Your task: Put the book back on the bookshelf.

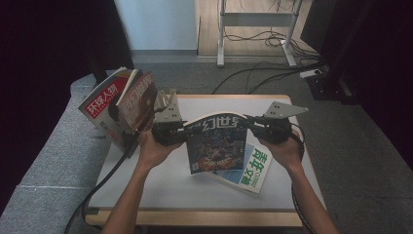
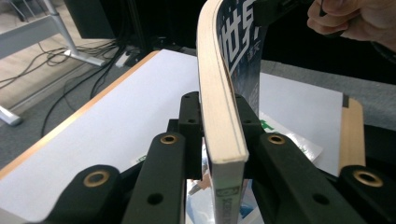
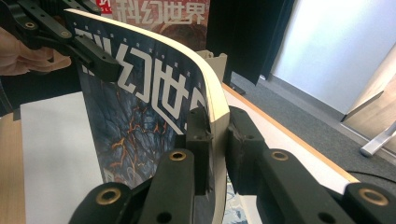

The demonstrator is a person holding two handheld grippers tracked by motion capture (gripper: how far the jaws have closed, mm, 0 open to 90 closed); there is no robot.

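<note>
Two forearms come in from the bottom of the high view, one gripper in each hand, and between them hangs one dark science-fiction magazine (image 1: 216, 146), lifted off the worktop (image 1: 160, 187) and bowed upward along its top edge. On the magazine's left end the left gripper (image 1: 181, 132) has its jaws clamped on the thick page block, which the left gripper view shows pinched tight between the pads; the right gripper (image 1: 251, 123) has its jaws gripping the right end the same way. One green-and-white magazine (image 1: 254, 168) lies flat on the worktop under the held one, partly covered by it, so only its right side and lower corner can be read. Two more magazines (image 1: 119, 105) stand upright at the worktop's left rear corner, against a grey metal stand (image 1: 168, 108) whose base is hidden. That makes four magazines in all. White worktop lies open in front of the hands and along the left side; the right edge runs close beside the right hand. Cables (image 1: 263, 73) cross the floor beyond the far edge
</note>
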